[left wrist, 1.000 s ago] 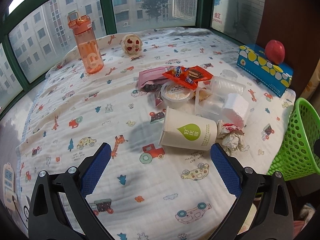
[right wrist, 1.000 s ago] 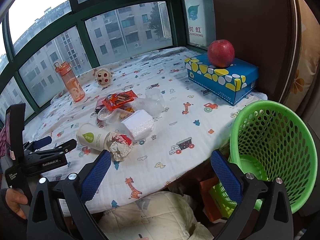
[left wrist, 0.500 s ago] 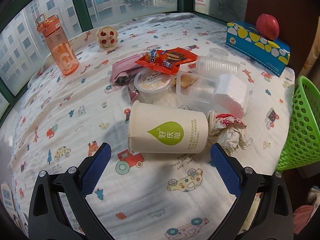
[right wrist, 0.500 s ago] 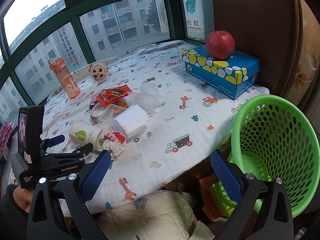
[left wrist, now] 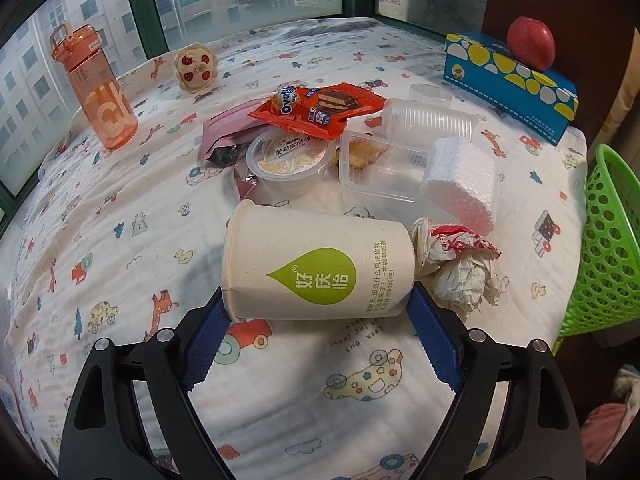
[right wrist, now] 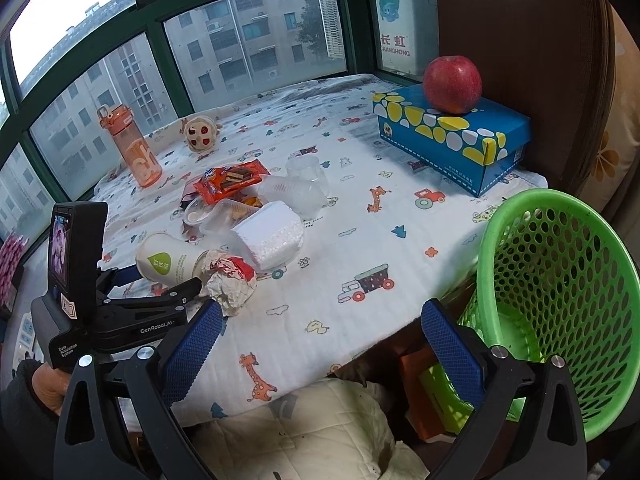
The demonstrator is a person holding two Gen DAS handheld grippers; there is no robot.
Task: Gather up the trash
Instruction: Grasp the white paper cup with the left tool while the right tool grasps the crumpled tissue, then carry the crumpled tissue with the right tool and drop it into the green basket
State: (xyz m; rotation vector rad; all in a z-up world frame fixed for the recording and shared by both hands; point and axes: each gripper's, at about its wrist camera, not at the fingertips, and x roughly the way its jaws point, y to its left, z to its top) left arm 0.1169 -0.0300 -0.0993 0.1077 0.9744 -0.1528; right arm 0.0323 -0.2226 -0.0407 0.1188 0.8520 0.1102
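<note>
Closing my left jaws (left wrist: 316, 316) end-to-end on the paper cup (left wrist: 316, 266), lying sideways on the bench, after descending wide; right jaws (right wrist: 320, 330) idling apart near the green basket (right wrist: 560, 280).

A white paper cup with a green drop logo (left wrist: 316, 268) lies on its side, rim to the left. Touching its base on the right sits a crumpled white-and-red paper wrapper (left wrist: 460, 268). Just behind the cup lie a white foam block (left wrist: 460, 184), a clear plastic tray (left wrist: 380, 176) and an orange snack wrapper (left wrist: 316, 110).
</note>
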